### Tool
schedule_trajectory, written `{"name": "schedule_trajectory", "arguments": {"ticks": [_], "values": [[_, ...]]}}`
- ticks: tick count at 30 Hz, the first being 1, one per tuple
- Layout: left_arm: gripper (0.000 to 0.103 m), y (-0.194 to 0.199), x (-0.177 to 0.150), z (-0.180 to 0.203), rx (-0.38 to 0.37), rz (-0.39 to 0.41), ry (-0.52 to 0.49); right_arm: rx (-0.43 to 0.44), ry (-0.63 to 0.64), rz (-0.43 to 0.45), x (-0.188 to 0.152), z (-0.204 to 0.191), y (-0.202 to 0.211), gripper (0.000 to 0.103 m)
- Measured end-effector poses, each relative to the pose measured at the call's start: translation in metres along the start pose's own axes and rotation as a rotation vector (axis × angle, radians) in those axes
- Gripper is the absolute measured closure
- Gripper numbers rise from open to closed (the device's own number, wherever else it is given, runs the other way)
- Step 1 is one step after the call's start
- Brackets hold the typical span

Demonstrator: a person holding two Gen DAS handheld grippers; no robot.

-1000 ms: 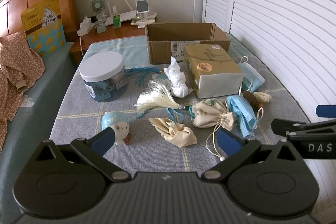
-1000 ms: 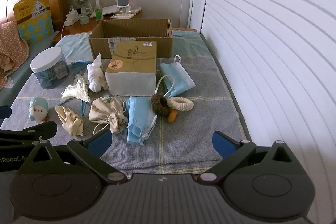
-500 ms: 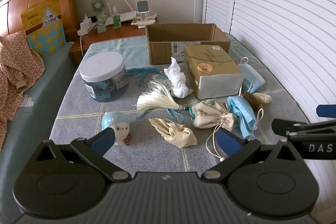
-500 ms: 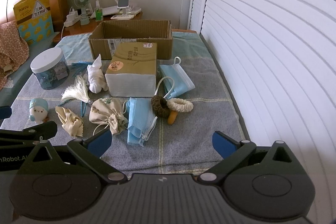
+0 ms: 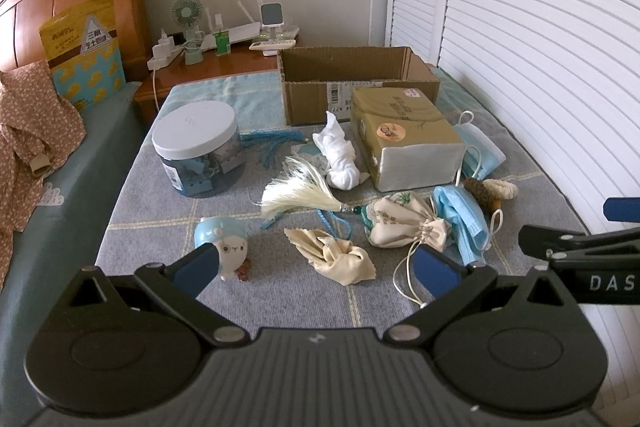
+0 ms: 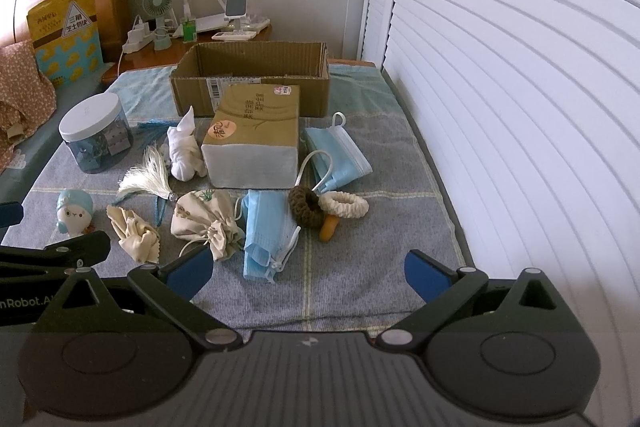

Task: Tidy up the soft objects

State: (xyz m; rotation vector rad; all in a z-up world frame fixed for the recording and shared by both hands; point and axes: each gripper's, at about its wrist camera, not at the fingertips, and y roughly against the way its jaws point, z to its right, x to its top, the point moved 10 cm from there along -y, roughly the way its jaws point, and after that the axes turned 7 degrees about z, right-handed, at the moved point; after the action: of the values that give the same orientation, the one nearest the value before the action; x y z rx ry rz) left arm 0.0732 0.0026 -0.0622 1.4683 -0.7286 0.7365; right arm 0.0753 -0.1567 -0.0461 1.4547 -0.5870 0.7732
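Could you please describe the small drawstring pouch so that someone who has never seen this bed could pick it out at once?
Start at the open cardboard box at the far end of the grey blanket, then come forward past the gold tissue pack. The drawstring pouch lies just in front of it. Unlike the crumpled cream cloth and blue mask flanking it, it is plump, leaf-printed and cinched with white cord.

Tissue pack (image 6: 253,139) before cardboard box (image 6: 250,83), jar (image 6: 96,133) left.

left claw (image 5: 316,267): matte black ribbed housing, two round discs, black linkage arms on silver pivot screws, blue pads (image 5: 196,265) | right claw (image 6: 306,273): same black build, triangular cut-outs, small white logo at centre, blue fingertips (image 6: 424,273) | side markings: white "DAS", "nRobot.A" lettering
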Motion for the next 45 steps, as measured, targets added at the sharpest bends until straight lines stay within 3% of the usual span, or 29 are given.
{"name": "schedule_trajectory", "arguments": {"ticks": [27, 36, 45], "values": [[0.001, -0.021, -0.002, 0.001, -0.058, 0.019, -0.031, 0.036, 0.040, 0.033, 0.006, -0.006, -0.012, 0.000], [0.001, -0.025, -0.002, -0.003, -0.094, 0.070, -0.074, 0.048, 0.069, 0.027, 0.006, -0.012, -0.024, 0.000], [0.001, -0.035, -0.012, -0.011, -0.126, 0.045, -0.068, 0.068, 0.085, 0.026, 0.005, -0.016, -0.035, 0.000]]}}
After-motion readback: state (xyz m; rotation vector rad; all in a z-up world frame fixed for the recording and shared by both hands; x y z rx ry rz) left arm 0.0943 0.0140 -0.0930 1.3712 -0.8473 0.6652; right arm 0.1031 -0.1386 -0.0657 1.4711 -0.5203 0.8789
